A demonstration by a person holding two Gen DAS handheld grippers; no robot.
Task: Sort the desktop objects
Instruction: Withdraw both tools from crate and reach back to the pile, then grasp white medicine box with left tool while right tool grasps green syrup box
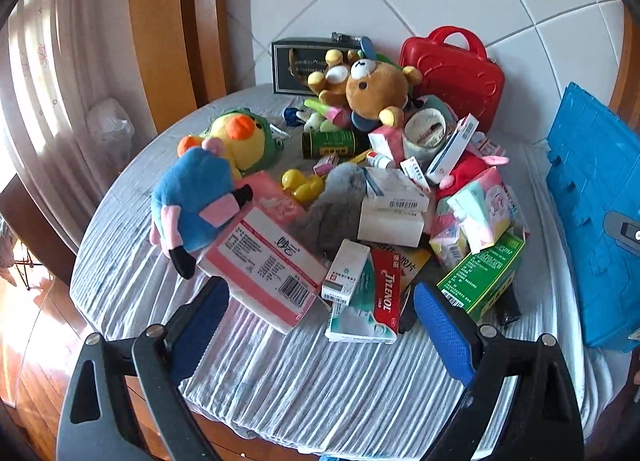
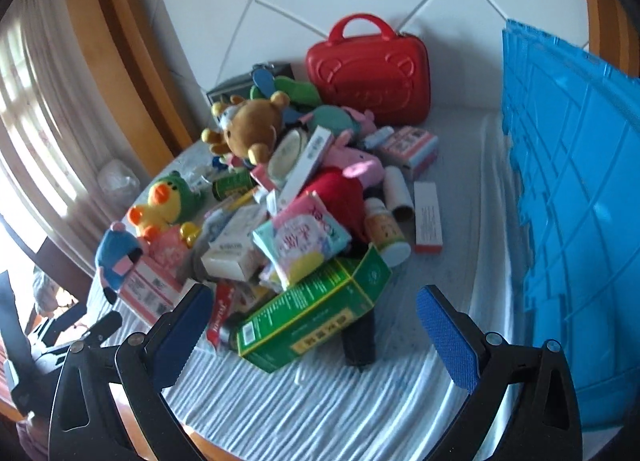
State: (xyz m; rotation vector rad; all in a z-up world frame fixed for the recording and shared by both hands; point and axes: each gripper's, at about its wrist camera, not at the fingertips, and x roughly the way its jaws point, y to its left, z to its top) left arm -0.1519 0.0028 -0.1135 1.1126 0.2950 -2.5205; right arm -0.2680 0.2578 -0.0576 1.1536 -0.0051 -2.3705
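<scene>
A heap of toys and medicine boxes covers the round table (image 1: 304, 381). In the left wrist view I see a blue plush (image 1: 192, 205), a yellow duck plush (image 1: 240, 141), a brown bear plush (image 1: 380, 91), a pink tissue pack (image 1: 264, 261), a red Tylenol box (image 1: 386, 293) and a green box (image 1: 484, 273). My left gripper (image 1: 320, 325) is open, hovering just short of the pile's near edge. In the right wrist view my right gripper (image 2: 316, 329) is open, with the green box (image 2: 316, 321) lying between and beyond its fingers, untouched.
A red carry case (image 1: 456, 73) (image 2: 368, 69) leans against the tiled wall at the back. A blue plastic crate (image 1: 596, 213) (image 2: 576, 221) stands on the right. A black framed box (image 1: 294, 65) sits at the back left. Curtains hang left, and a wooden floor shows past the table's left edge.
</scene>
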